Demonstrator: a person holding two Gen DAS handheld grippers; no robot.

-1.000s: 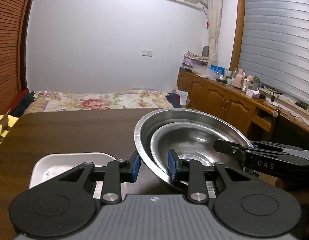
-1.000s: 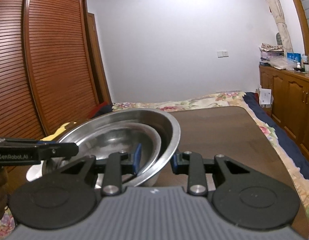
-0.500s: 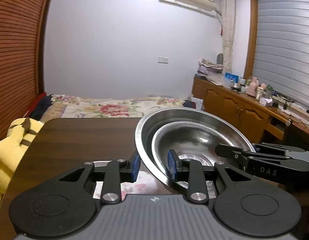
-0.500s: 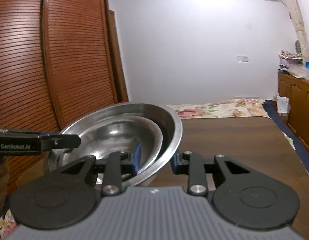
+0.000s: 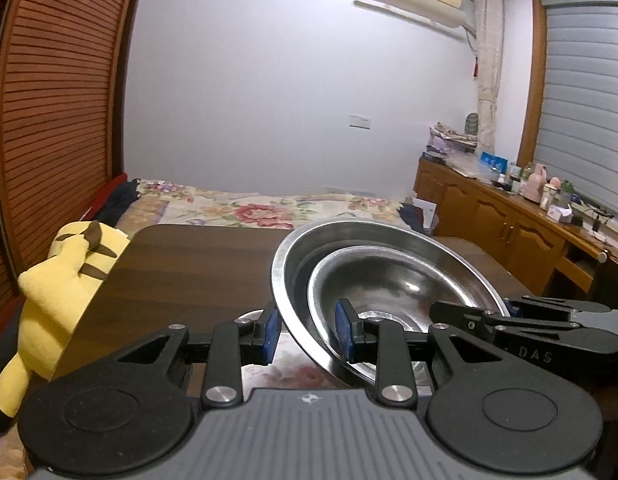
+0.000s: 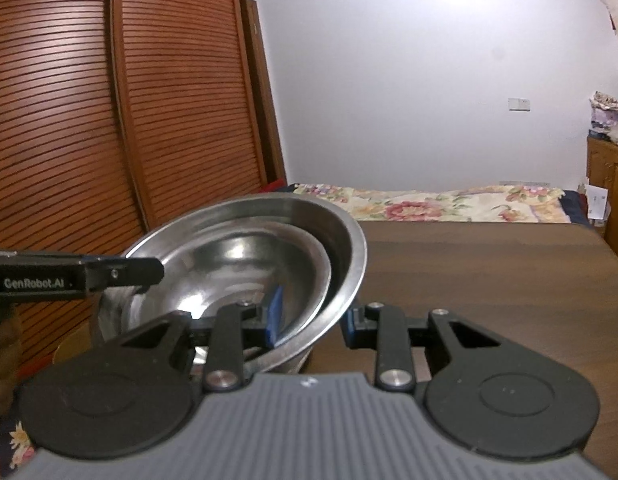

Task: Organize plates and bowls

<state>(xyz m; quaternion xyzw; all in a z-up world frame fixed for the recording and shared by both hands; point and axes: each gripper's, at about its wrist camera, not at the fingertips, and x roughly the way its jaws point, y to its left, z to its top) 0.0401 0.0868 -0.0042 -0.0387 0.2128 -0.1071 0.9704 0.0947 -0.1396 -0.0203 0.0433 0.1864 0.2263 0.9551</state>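
Steel bowls [image 5: 389, 280] nested, held above table [image 5: 189, 272] by left gripper [image 5: 305, 334] and right gripper [image 6: 311, 320], jaws clamping opposite rims; placing remains.

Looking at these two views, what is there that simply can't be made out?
- Left wrist view: the flowered dish under the steel bowls is mostly covered by them and the left gripper.
- Right wrist view: the bowls' underside and whatever lies below it, hidden by the right gripper.
- Left wrist view: small bottles on the sideboard, too small to identify.
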